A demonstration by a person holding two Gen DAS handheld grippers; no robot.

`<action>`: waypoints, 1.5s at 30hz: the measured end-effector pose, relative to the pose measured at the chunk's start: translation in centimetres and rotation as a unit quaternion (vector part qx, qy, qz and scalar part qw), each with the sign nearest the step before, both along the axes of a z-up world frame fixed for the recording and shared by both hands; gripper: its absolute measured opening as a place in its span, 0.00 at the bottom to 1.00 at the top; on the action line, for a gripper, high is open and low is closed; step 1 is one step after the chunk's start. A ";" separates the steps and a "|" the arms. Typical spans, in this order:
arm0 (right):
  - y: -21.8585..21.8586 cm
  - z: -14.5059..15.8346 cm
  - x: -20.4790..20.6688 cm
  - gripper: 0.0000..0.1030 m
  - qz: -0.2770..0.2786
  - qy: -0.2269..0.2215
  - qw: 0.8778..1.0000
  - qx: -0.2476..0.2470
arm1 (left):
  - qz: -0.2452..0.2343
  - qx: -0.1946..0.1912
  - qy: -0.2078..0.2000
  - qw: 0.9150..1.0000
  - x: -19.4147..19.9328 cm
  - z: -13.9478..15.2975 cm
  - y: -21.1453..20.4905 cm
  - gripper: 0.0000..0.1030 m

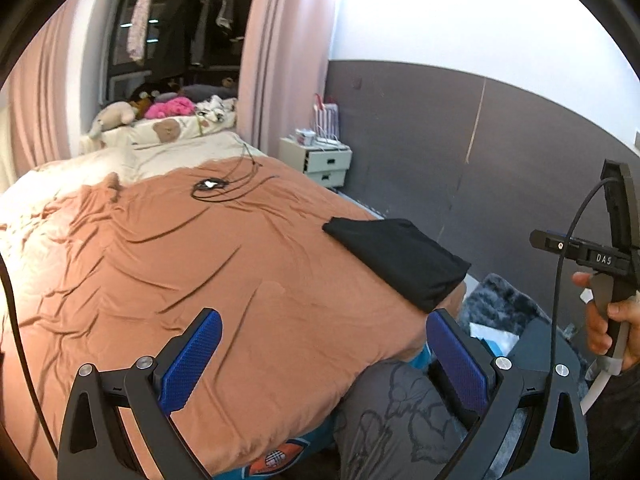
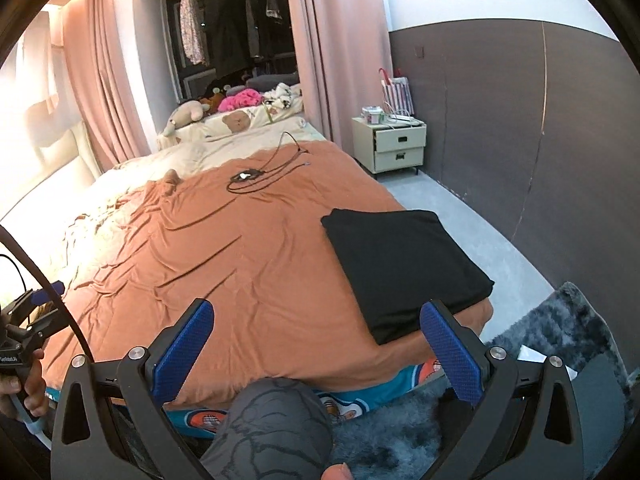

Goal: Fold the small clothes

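Observation:
A black garment [image 1: 400, 258] [image 2: 404, 268] lies folded into a flat rectangle at the near right corner of the bed, on the orange sheet [image 1: 192, 264] [image 2: 240, 256]. My left gripper [image 1: 328, 360] hangs open above the bed's near edge, nothing between its blue pads [image 1: 192, 360]. My right gripper [image 2: 316, 356] is also open and empty, its right pad [image 2: 450, 354] just in front of the garment's near edge. In the left wrist view the right gripper's body [image 1: 612, 256] shows at the far right, held by a hand [image 1: 608, 324].
Black cables [image 1: 224, 184] [image 2: 260, 172] lie on the sheet farther back. Plush toys and pillows [image 2: 224, 112] fill the bed's head. A bedside cabinet [image 2: 396, 144] stands by the dark wall. A grey shaggy rug [image 2: 560, 328] covers the floor at right. A person's knee [image 2: 276, 424] is below.

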State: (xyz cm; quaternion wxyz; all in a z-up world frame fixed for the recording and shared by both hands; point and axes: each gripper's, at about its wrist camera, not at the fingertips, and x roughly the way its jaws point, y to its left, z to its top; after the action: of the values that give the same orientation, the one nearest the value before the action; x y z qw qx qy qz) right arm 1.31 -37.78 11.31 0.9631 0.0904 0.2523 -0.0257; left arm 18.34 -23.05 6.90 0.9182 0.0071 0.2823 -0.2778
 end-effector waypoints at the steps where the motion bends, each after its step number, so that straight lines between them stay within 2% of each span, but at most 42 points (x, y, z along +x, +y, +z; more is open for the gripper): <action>1: 0.1 -0.2 -0.2 1.00 0.003 0.000 1.000 0.000 | 0.008 -0.001 -0.005 1.000 -0.6 0.0 0.7 1.00; 12: 1.8 -2.9 -3.7 1.00 0.017 -0.041 0.999 -0.004 | 0.077 -0.030 -0.020 0.996 -5.2 0.0 6.8 1.00; 16: 3.1 -4.0 -4.8 1.00 0.012 -0.052 0.998 -0.023 | 0.092 -0.034 -0.027 0.995 -6.7 -0.2 8.1 1.00; 24: 4.9 -6.2 -6.1 1.00 0.014 -0.056 0.998 -0.025 | 0.120 -0.012 -0.063 0.991 -9.6 -1.2 9.8 1.00; 36: 6.4 -9.2 -6.0 1.00 -0.002 -0.060 0.998 -0.005 | 0.164 0.007 -0.062 0.984 -10.7 -3.9 11.4 1.00; 45: 7.9 -9.0 -5.3 1.00 -0.002 -0.065 0.998 -0.011 | 0.183 0.016 -0.063 0.981 -10.7 -4.2 11.9 1.00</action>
State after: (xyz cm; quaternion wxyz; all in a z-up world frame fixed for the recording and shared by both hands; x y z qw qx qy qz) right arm -3.97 -29.86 2.34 0.9783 0.0814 0.1889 -0.0241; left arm 7.68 -11.20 2.68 0.9693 -0.0129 0.2246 -0.0995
